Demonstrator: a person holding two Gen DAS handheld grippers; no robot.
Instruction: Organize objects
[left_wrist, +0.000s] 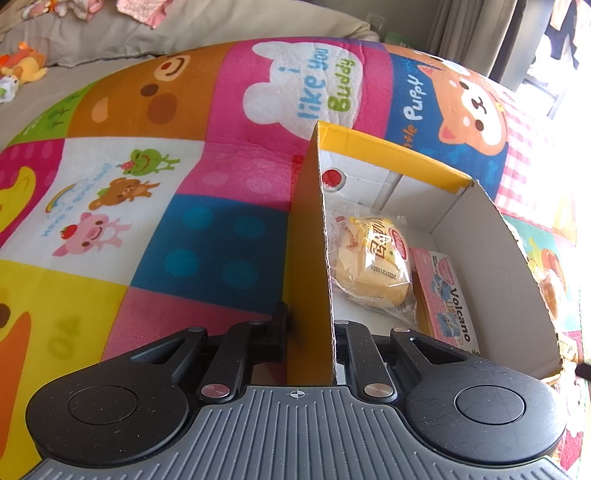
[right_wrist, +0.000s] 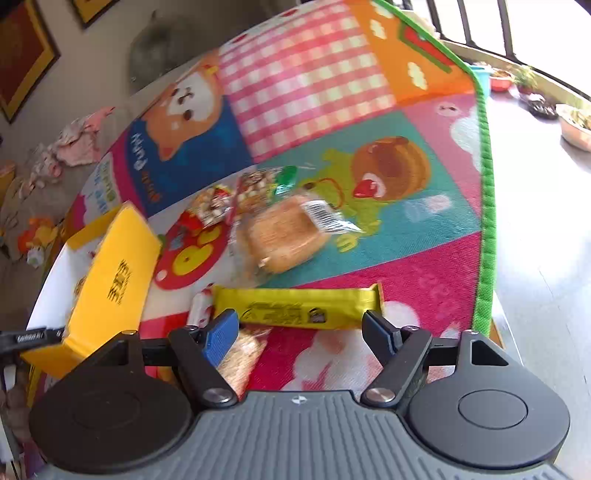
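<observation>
In the left wrist view my left gripper (left_wrist: 310, 321) is shut on the upright side wall of a yellow cardboard box (left_wrist: 310, 240). Inside the box lie a bagged bun (left_wrist: 373, 258) and a pink "Volcano" carton (left_wrist: 447, 295). In the right wrist view my right gripper (right_wrist: 299, 325) stands open, low over the mat. A long yellow snack bar (right_wrist: 295, 308) lies crosswise just ahead of its fingertips, untouched. Beyond the bar lie a bagged bread roll (right_wrist: 284, 232) and two snack packets (right_wrist: 214, 205). Another packet (right_wrist: 240, 354) lies under the blue-padded finger. The yellow box (right_wrist: 110, 280) stands at the left.
Everything rests on a colourful patchwork play mat (left_wrist: 221, 166), whose green edge (right_wrist: 487, 221) runs down the right, with bare pale floor beyond. Plant pots (right_wrist: 576, 125) line the far right. Soft toys (left_wrist: 22, 70) and clothes lie past the mat's far side.
</observation>
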